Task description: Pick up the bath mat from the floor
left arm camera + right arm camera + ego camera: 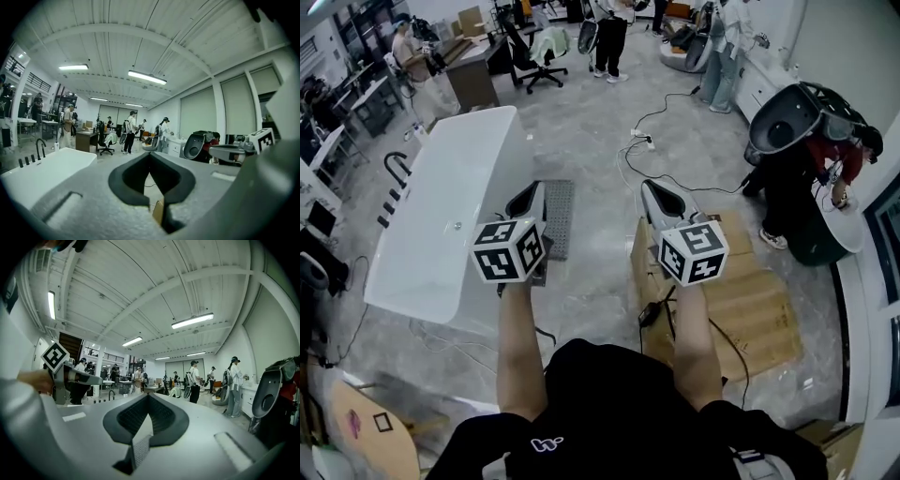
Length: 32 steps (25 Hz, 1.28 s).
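Observation:
The bath mat [561, 223] is a grey textured rectangle lying flat on the concrete floor beside the white bathtub [441, 197]. In the head view my left gripper [535, 191] is held well above the floor, over the mat's left edge, jaws shut and empty. My right gripper [650, 191] is at the same height to the right, over the edge of a cardboard sheet [759, 300], also shut and empty. The left gripper view shows its jaws [150, 153] closed tip to tip, pointing across the room. The right gripper view shows its jaws [148, 396] closed the same way.
A cable [661, 173] with a power strip runs across the floor beyond the mat. A person in red [834, 159] bends over a black pod-shaped seat [783, 122] at the right. Several people, desks and an office chair [530, 61] stand at the far end.

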Tool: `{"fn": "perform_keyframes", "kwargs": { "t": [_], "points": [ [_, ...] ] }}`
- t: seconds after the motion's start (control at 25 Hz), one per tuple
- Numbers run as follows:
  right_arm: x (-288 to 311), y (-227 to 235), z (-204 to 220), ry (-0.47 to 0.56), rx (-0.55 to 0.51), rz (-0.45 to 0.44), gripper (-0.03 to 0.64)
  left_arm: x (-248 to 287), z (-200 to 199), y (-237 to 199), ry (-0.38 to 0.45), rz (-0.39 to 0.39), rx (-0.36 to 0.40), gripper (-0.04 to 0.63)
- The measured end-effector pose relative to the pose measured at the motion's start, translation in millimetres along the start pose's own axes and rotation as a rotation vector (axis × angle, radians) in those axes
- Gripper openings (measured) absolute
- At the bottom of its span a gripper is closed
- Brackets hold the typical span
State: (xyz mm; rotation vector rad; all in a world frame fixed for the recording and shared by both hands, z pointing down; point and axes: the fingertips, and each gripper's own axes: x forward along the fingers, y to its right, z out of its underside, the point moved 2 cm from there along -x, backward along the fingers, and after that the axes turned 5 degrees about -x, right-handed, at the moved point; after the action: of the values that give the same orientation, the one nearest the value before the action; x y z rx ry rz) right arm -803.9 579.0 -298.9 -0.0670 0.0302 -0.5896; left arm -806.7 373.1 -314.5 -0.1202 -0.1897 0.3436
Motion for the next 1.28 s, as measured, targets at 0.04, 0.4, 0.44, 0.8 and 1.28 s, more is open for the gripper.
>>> {"fn": "perform_keyframes", "kwargs": {
  "t": [0.04, 0.4, 0.44, 0.8, 1.28],
  "points": [
    [1, 3, 0, 0.002, 0.0, 0.002, 0.008, 3, -2, -3, 0.002, -0.002, -0.003, 0.0],
    [49, 14, 22, 0.038, 0.062, -0.068, 0.007, 57, -2, -31, -0.041, 0.051, 0.133, 0.0],
    [61, 22, 26, 0.036, 0.056, -0.065, 0.006, 75, -1, -31, -0.042, 0.077, 0.146, 0.0],
    [235, 107, 77, 0.012, 0.107, -0.03, 0.008, 268, 16, -111, -0.139, 0.177, 0.056, 0.0],
    [488, 193, 117, 0.0, 0.187, -0.007, 0.008, 497, -12, -252, -0.23, 0.178, 0.004, 0.0]
  ]
}}
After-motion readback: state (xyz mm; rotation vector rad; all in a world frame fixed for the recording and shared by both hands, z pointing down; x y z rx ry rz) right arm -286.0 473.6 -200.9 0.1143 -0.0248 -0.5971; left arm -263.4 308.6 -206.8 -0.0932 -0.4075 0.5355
